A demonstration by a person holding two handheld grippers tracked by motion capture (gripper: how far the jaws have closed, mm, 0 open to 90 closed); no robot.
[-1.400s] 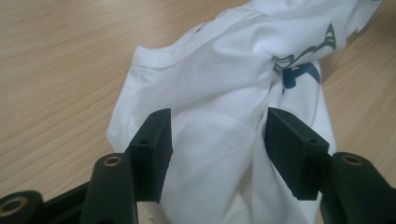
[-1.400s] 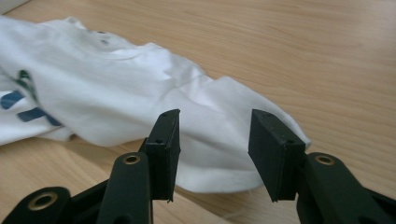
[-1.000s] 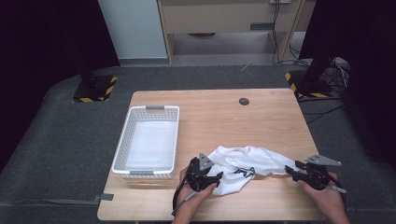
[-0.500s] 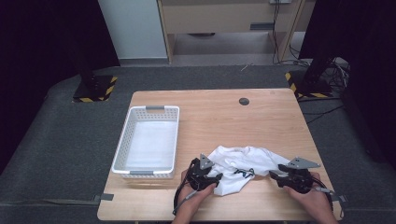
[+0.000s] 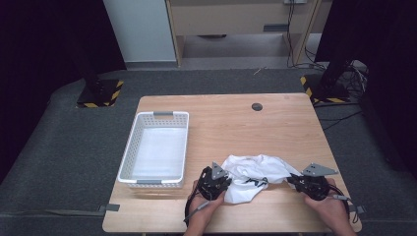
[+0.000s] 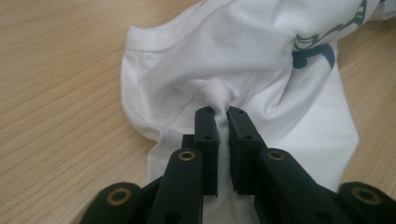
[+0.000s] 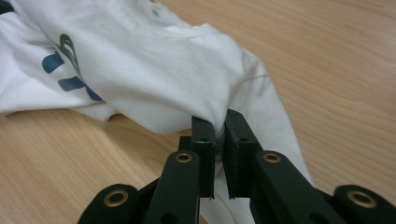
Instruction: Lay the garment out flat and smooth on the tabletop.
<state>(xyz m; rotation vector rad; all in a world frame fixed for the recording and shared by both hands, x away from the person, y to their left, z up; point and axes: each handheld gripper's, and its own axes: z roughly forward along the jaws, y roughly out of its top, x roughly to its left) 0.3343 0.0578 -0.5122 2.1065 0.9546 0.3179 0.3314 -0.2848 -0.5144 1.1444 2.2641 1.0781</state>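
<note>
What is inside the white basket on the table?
The white basket looks empty: only its pale floor shows from above. The strip behind its near wall is hidden.

Soft, even overhead light on the pale wooden tabletop [image 5: 275, 132]; dark surroundings, faint shadows. Gripper views sharp near, softly blurred toward the far edges.

My high view sits above the near edge of the wooden table [image 5: 236, 128], facing forward and down, far enough to take in the whole top and the floor beyond. My left and right gripper views ride low and close, looking along their jaws at the white shirt [image 6: 243, 60] [image 7: 140, 70] [image 5: 255, 169], which all three views share.
</note>
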